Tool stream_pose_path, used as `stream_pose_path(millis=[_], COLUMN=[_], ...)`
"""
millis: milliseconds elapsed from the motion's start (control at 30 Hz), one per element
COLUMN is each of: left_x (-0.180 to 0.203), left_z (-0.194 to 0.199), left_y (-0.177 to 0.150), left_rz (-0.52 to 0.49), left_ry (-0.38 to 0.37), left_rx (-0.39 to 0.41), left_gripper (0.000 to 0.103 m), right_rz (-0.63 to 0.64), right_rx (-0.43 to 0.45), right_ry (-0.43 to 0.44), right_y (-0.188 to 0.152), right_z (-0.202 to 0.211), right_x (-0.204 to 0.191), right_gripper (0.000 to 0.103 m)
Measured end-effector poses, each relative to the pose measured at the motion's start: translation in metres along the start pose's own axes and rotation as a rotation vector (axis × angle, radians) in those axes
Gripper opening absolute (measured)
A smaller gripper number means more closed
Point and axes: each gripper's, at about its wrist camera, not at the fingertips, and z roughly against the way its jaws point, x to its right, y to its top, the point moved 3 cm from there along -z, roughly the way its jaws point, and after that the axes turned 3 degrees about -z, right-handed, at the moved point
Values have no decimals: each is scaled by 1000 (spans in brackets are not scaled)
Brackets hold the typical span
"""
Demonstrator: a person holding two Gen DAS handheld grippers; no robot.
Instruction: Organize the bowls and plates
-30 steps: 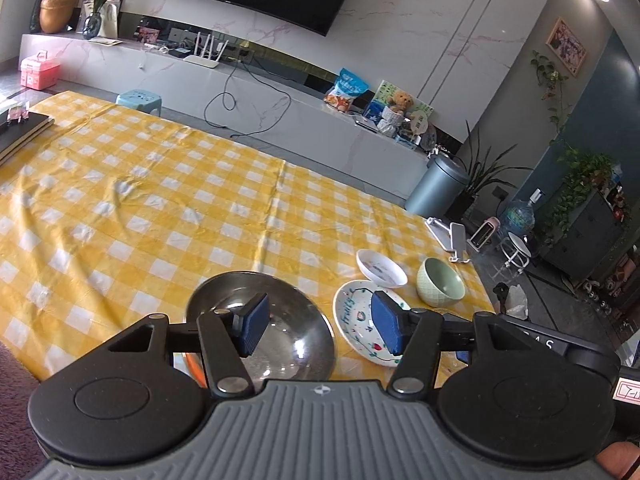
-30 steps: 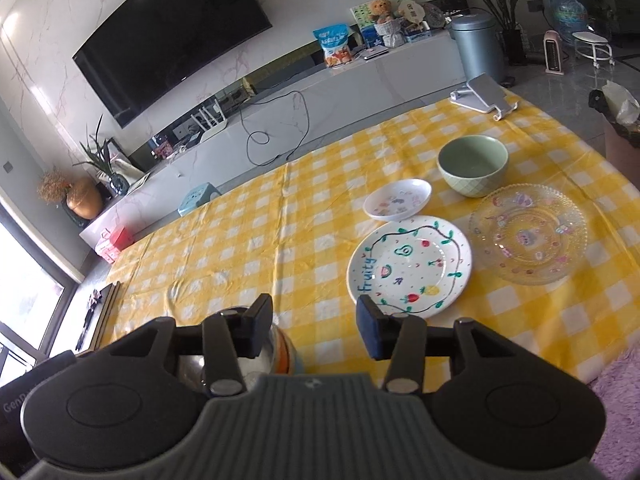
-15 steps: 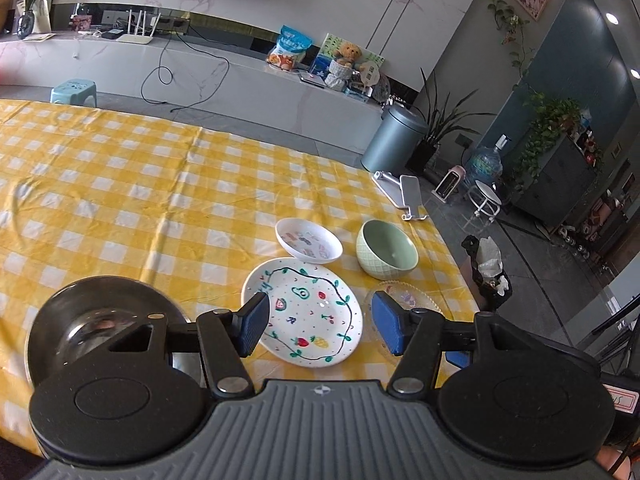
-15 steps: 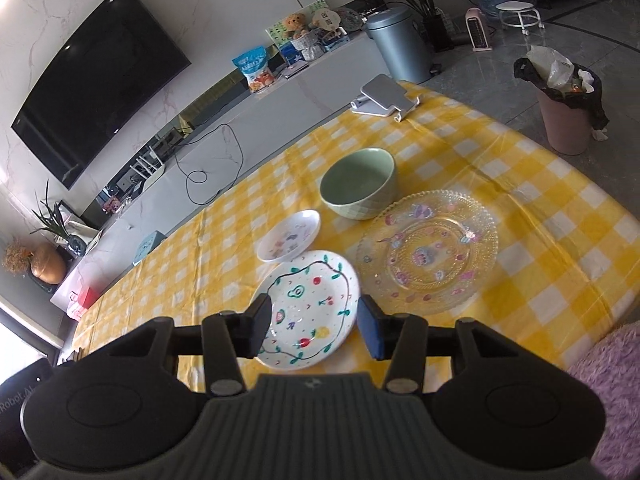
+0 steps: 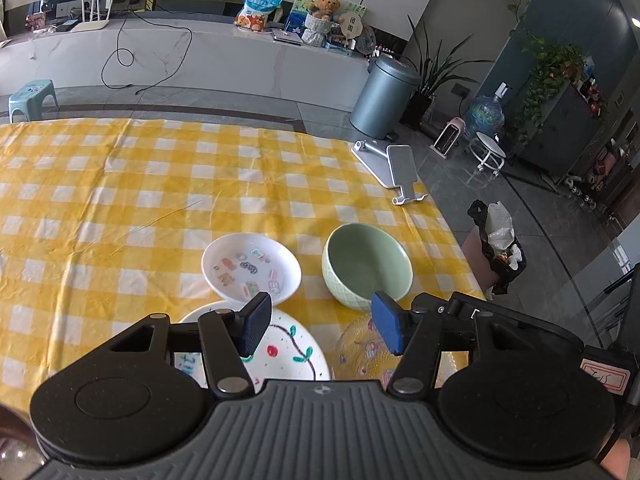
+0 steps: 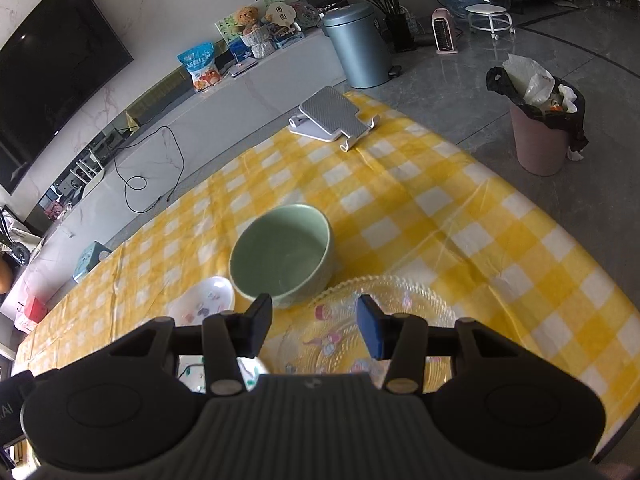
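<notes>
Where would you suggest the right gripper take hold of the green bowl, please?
Probably the near rim of the green bowl: it stands upright and empty, so one finger can go inside and one outside. The open right gripper should come from above, clearing the glass plate alongside.

Painted plate [image 5: 286,350] near half hidden behind left gripper [image 5: 320,328] body. Glass plate [image 6: 404,300] near edge covered by right gripper [image 6: 314,326]. Small dish [image 6: 204,302] blurred, pattern unreadable.

Yellow-checked tablecloth [image 5: 120,184] under dishes
</notes>
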Motion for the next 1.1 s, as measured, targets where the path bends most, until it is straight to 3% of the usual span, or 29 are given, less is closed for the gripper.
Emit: stream_pose_path(millis=[200, 367, 467, 667, 833, 900, 1100], left_x=[2, 0, -2, 3, 11, 12, 15], left_z=[-54, -95, -109, -119, -127, -129, -130], left_y=[22, 28, 25, 23, 22, 21, 21], left_rz=[20, 48, 75, 85, 54, 52, 32], left_ry=[30, 41, 40, 33, 44, 45, 66], left_rx=[-58, -106, -130, -145, -164, -174, -177], left_gripper=[67, 61, 56, 39, 25, 14, 10], right_rz=[28, -26, -30, -45, -60, -59, -41], right_rx=[-47, -97, -110, -135, -138, -138, -122], right_ry=[-49, -40, -28, -18, -6, -4, -7], right_y=[30, 35, 34, 30, 29, 28, 26], right_z=[-46, -69, -74, -83, -86, -87, -89], right_x=[-6, 4, 5, 6, 9, 9, 7], right_gripper=[46, 29, 24, 14, 12, 12, 12])
